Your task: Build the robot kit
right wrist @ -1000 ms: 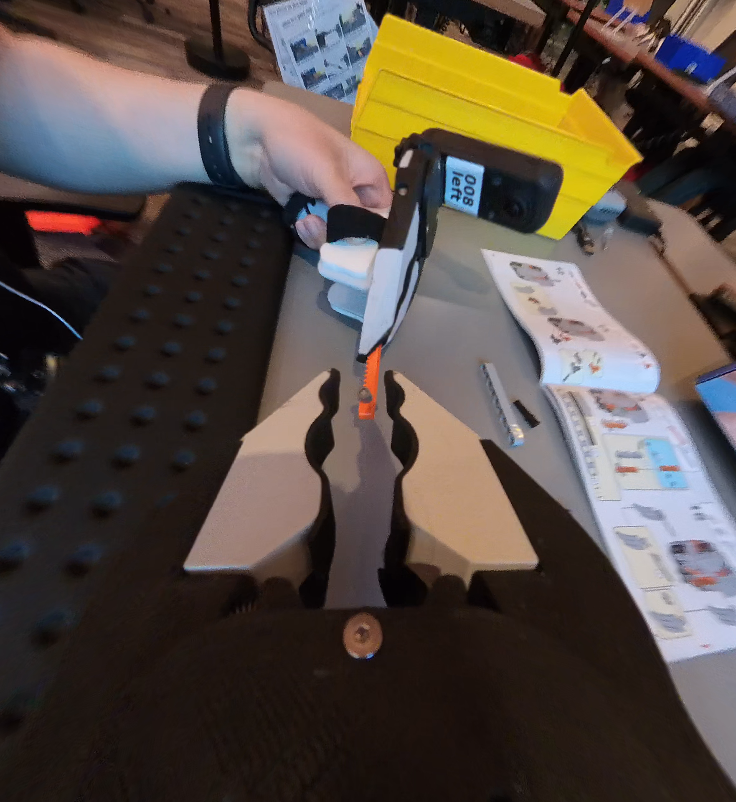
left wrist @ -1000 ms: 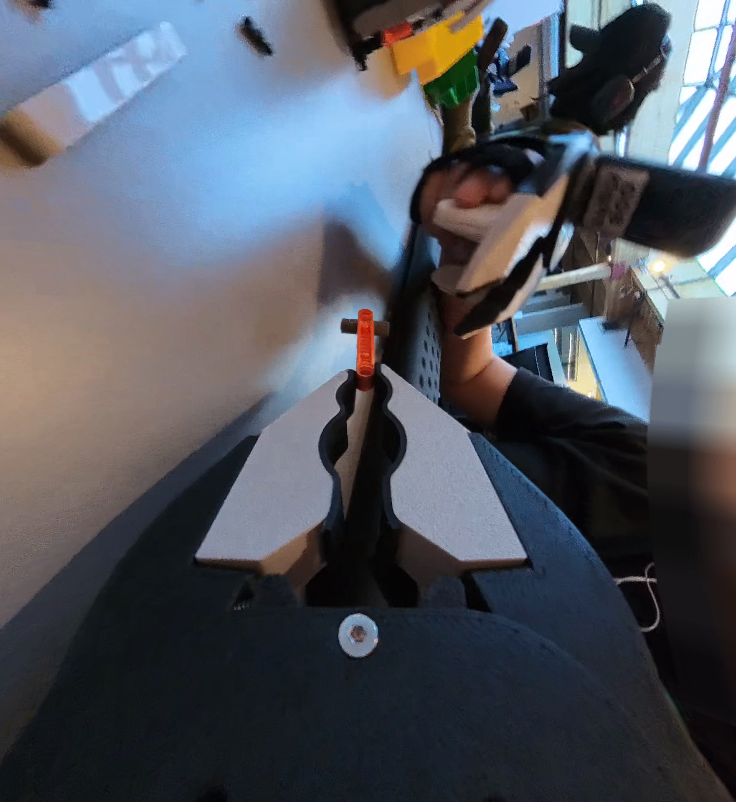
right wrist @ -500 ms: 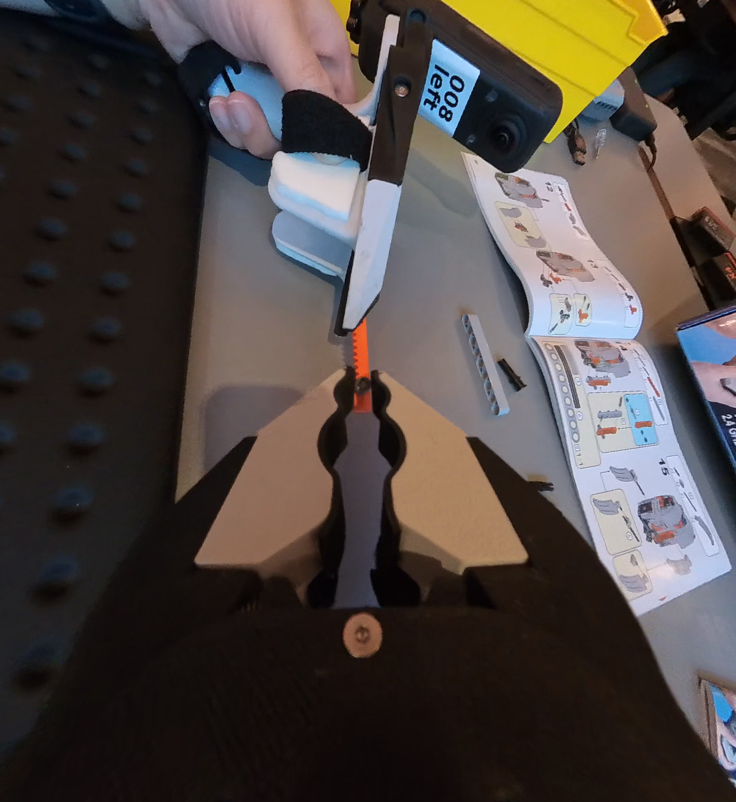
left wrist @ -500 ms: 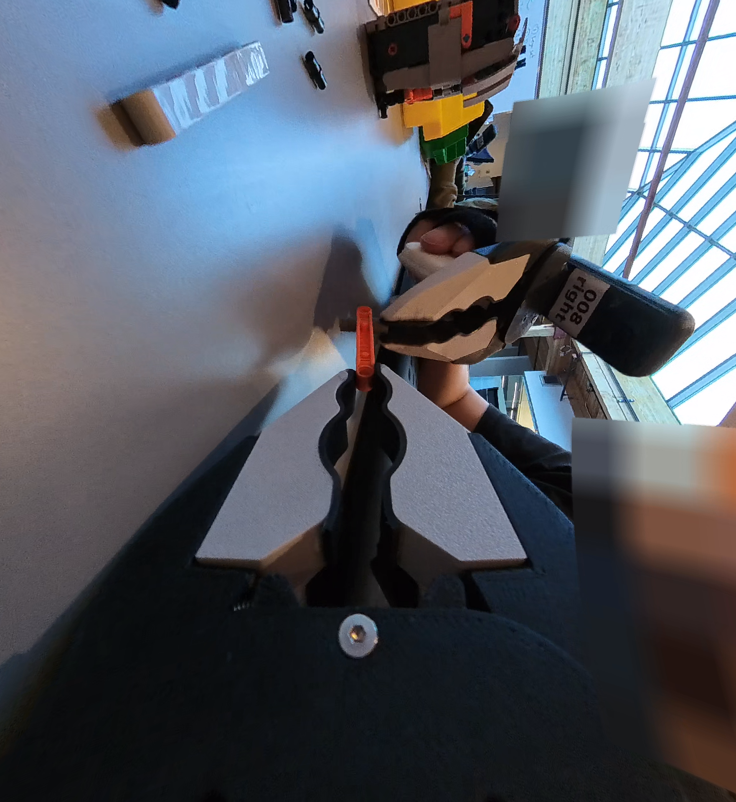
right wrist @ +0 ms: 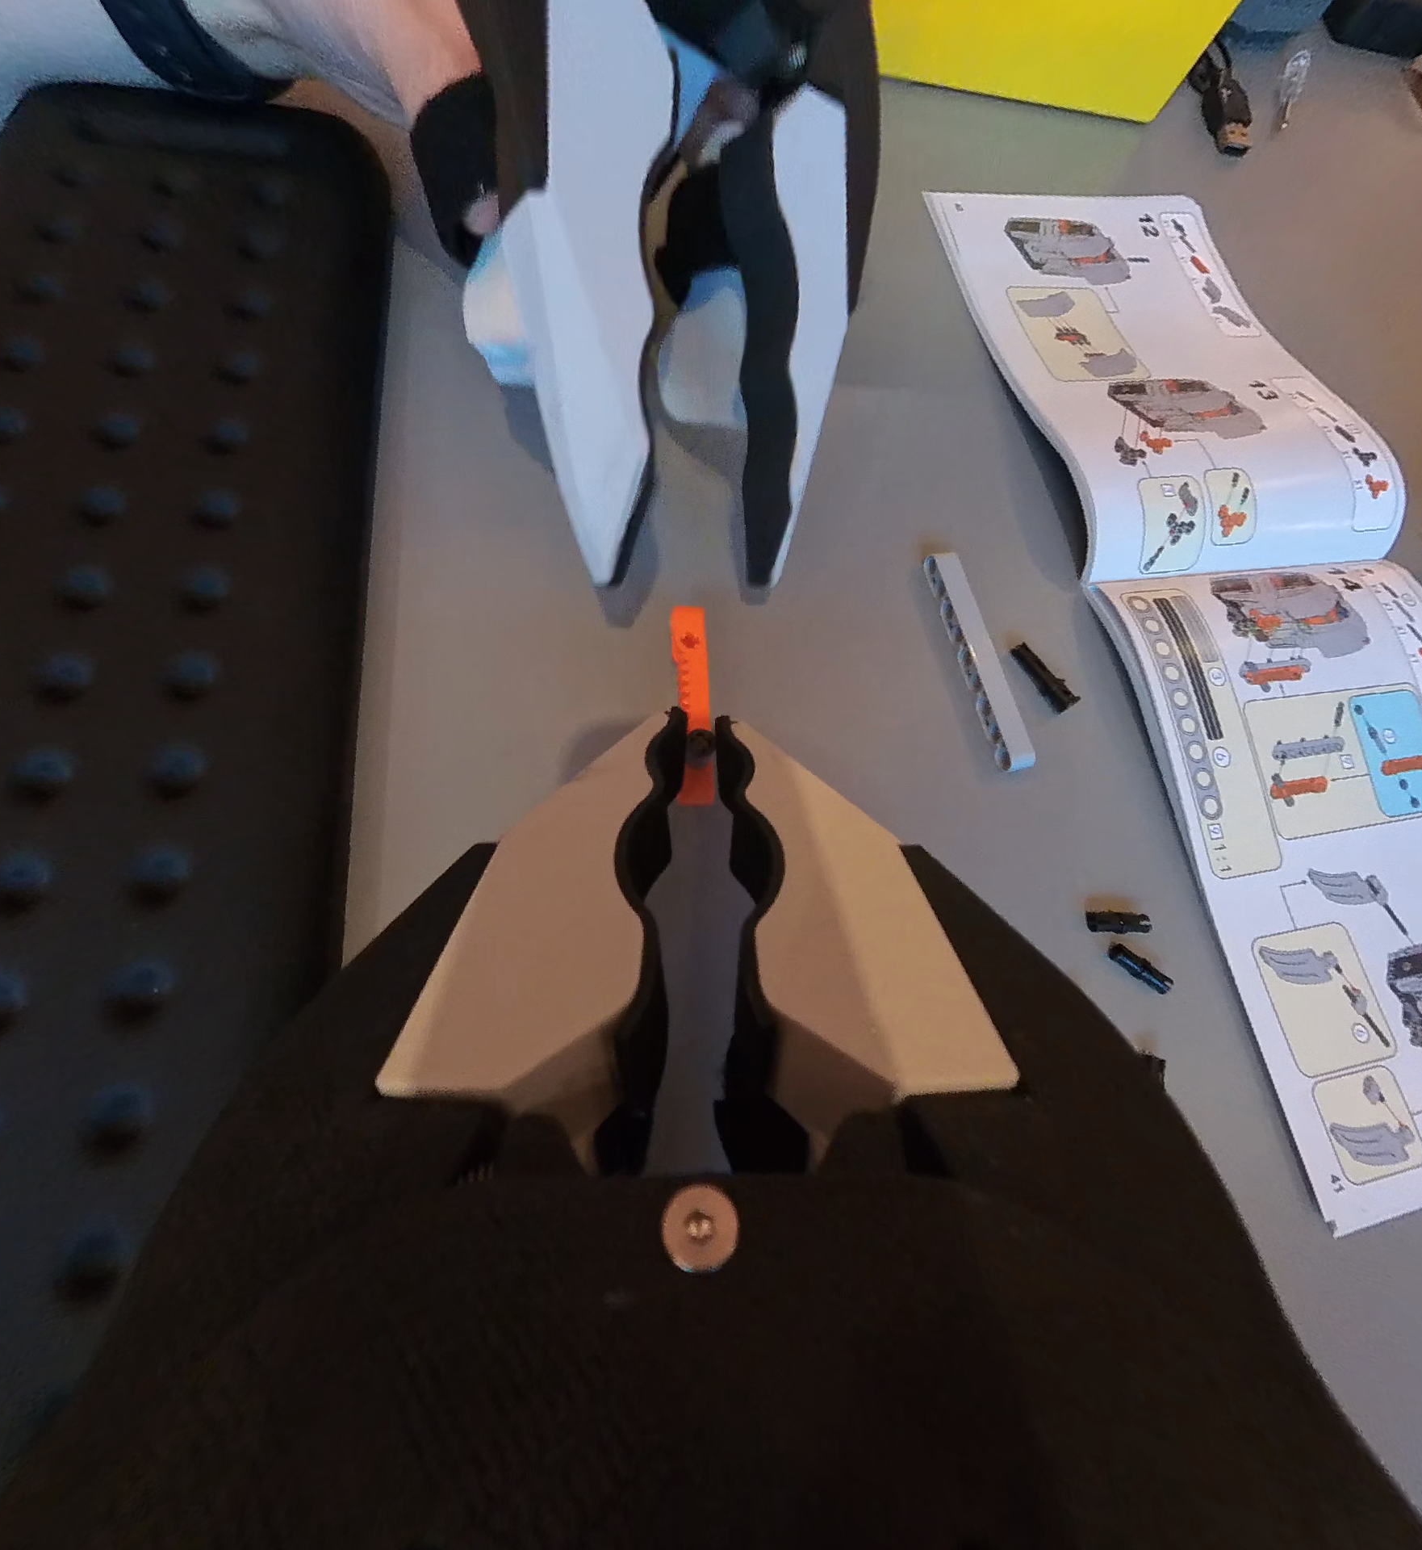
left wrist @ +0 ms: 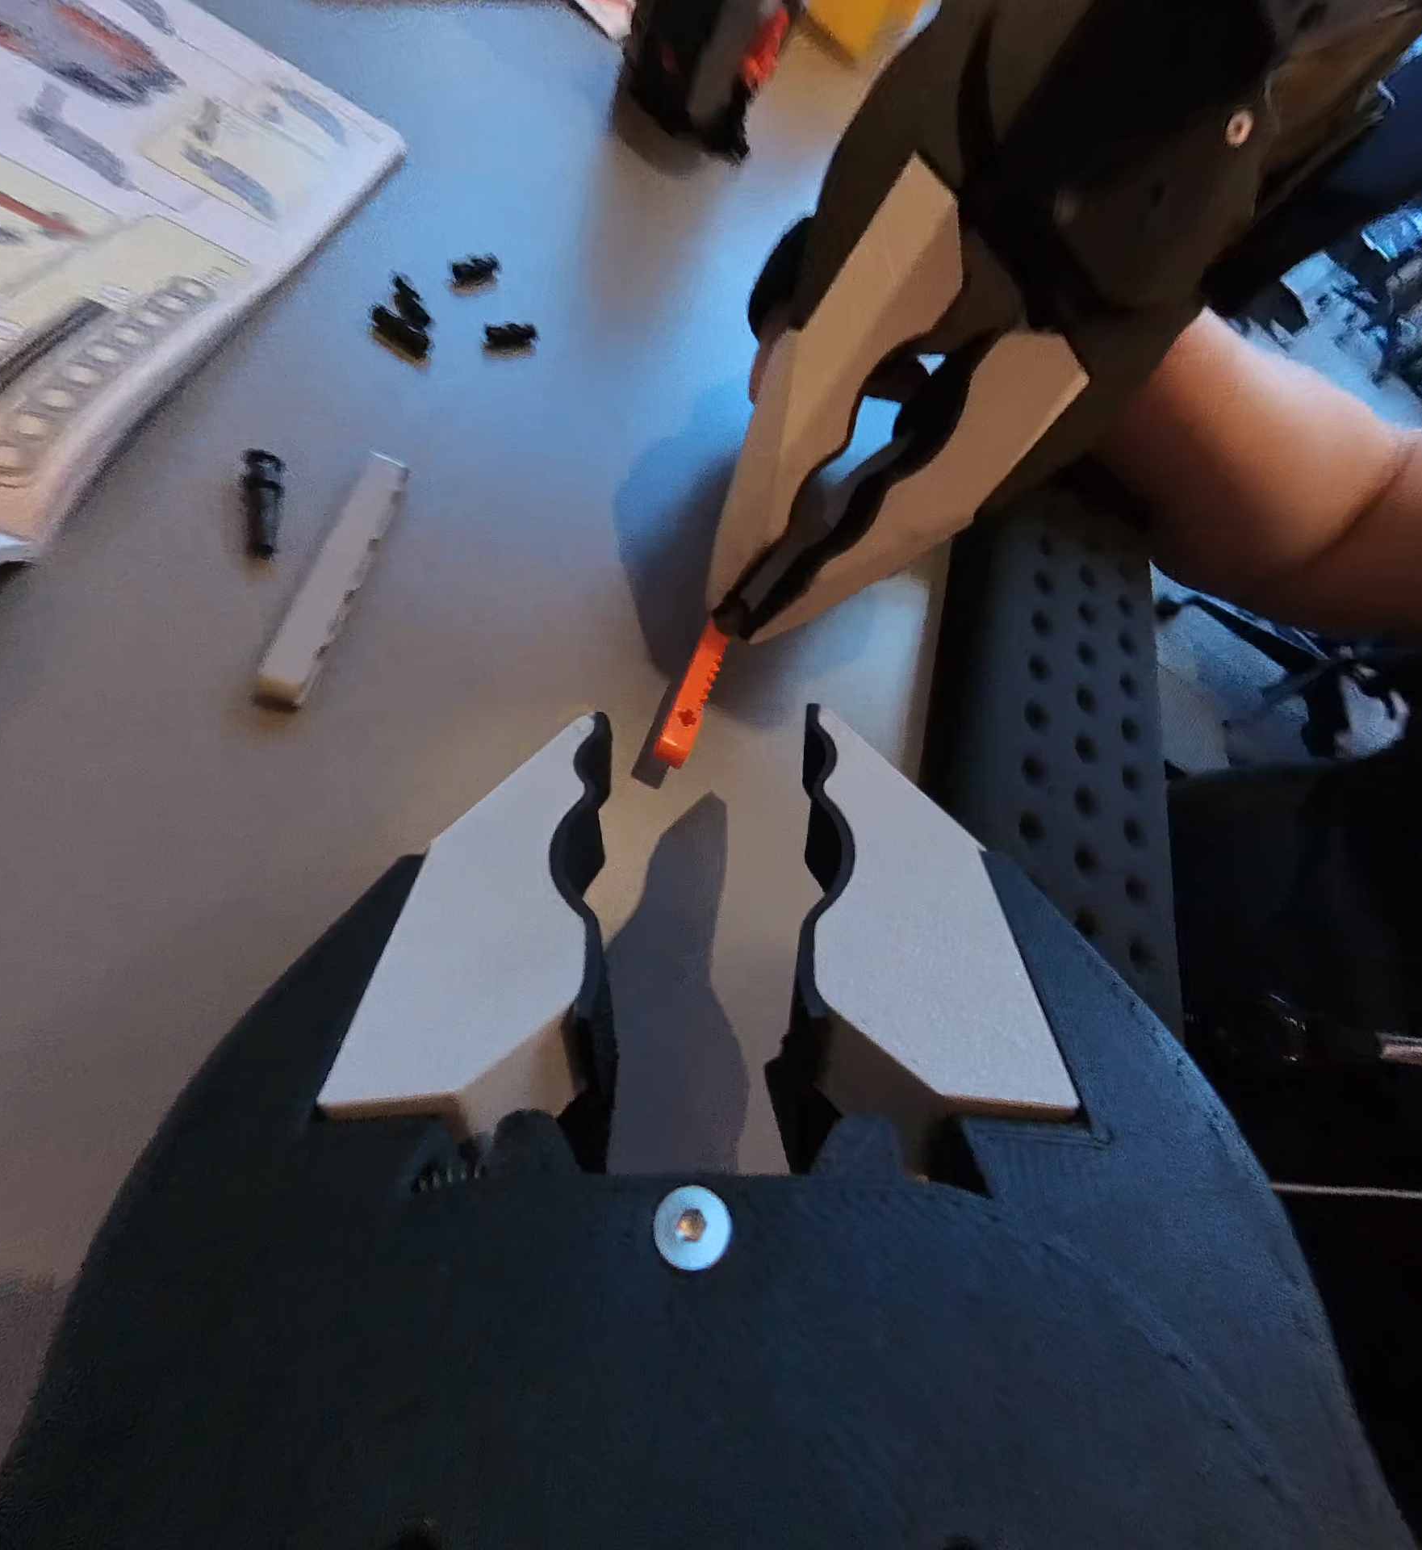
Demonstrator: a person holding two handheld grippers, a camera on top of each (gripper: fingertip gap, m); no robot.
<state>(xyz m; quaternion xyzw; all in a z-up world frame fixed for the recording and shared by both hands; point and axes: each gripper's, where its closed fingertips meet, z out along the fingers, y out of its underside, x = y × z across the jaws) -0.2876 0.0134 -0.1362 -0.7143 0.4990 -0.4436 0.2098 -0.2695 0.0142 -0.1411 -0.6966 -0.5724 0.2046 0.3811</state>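
Orange beam (right wrist: 693, 713), a thin toothed building-toy piece with a small black pin through it, sits pinched at its near end between the tips of our right gripper (right wrist: 696, 728), whose jaws are nearly closed around it. We hold it low above the grey table (right wrist: 481, 637), and its free end points away, toward our left gripper (left wrist: 703, 725). That one is wide apart and holds nothing; in the left wrist view the beam's cross-holed end (left wrist: 691, 700) lies just in front of the gap between its two fingers, apart from both. This grip by one end probably leaves the other end free to be reached.

Right of the beam lie a grey beam with holes (right wrist: 978, 663) and a black pin (right wrist: 1043, 676) just beside it, with two more black pins (right wrist: 1127, 944) nearer. An open instruction booklet (right wrist: 1278, 587) is spread at the far right, close to the parts, we think for reading while working. A black studded mat (right wrist: 146, 587) covers the left side
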